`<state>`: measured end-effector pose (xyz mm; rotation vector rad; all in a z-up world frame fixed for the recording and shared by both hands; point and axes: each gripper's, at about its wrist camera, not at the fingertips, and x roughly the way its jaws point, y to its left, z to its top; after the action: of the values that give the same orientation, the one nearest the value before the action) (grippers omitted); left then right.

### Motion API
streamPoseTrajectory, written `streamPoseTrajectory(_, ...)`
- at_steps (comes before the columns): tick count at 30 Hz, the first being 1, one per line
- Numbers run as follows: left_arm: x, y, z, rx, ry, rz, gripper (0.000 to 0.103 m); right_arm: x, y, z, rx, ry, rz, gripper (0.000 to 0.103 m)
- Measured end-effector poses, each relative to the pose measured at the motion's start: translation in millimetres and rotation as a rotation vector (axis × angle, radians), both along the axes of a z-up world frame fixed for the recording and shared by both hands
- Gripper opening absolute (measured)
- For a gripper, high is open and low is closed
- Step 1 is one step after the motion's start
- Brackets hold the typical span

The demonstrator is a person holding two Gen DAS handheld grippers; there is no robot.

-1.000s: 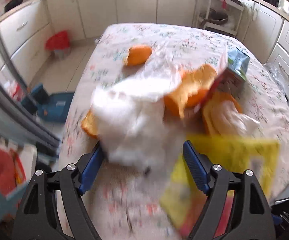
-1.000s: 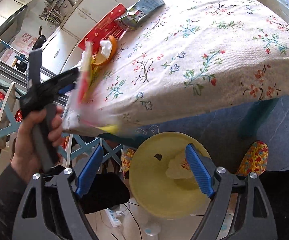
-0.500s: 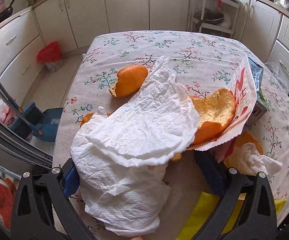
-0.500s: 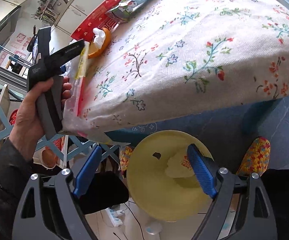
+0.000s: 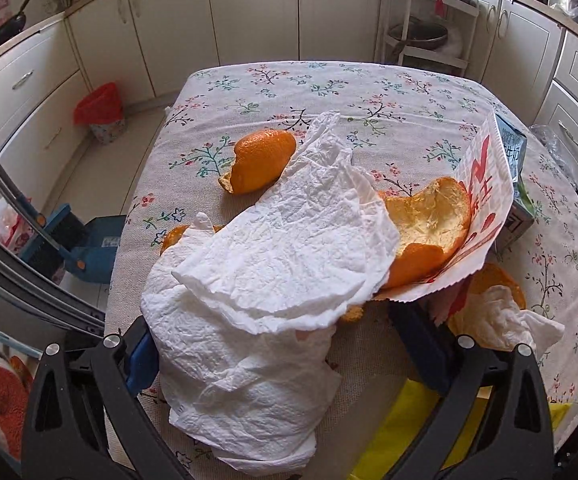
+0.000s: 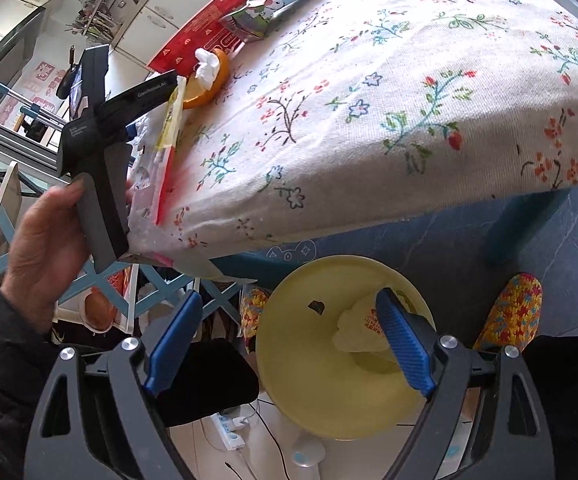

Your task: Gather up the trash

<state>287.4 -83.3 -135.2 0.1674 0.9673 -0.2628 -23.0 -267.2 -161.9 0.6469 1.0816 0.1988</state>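
Note:
A crumpled white paper towel (image 5: 257,280) lies on the flowered tablecloth (image 5: 369,92), over orange peels (image 5: 261,160) and a red-and-white wrapper (image 5: 485,208). My left gripper (image 5: 279,340) stands wide open around the towel's near end. Its left pad (image 5: 141,360) touches the paper and the right pad stays apart from it. Another peel holding a tissue (image 5: 501,316) and a yellow packet (image 5: 417,432) lie at the right. My right gripper (image 6: 289,304) hangs open and empty over a yellow bin (image 6: 313,380) on the floor, which holds a wrapper (image 6: 357,328).
A milk carton (image 5: 513,152) lies behind the wrapper. In the right wrist view a hand (image 6: 41,240) holds the other gripper at the table's edge. Shoes (image 6: 509,312), a power strip (image 6: 229,428) and blue chair legs are near the bin. Cabinets line the far wall.
The left gripper's jaws have spread wider and it has shifted along the table edge, so the towel now lies sharp and still between them. The right gripper has stayed over the bin.

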Motion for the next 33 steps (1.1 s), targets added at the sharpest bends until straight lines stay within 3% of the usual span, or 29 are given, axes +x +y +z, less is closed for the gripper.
streamPoseTrajectory(33, -0.1, 0.3, 0.2, -0.001, 0.000, 0.000, 0.096, -6.0, 8.8, -9.8, -0.019, 0.044, 0.018, 0.086)
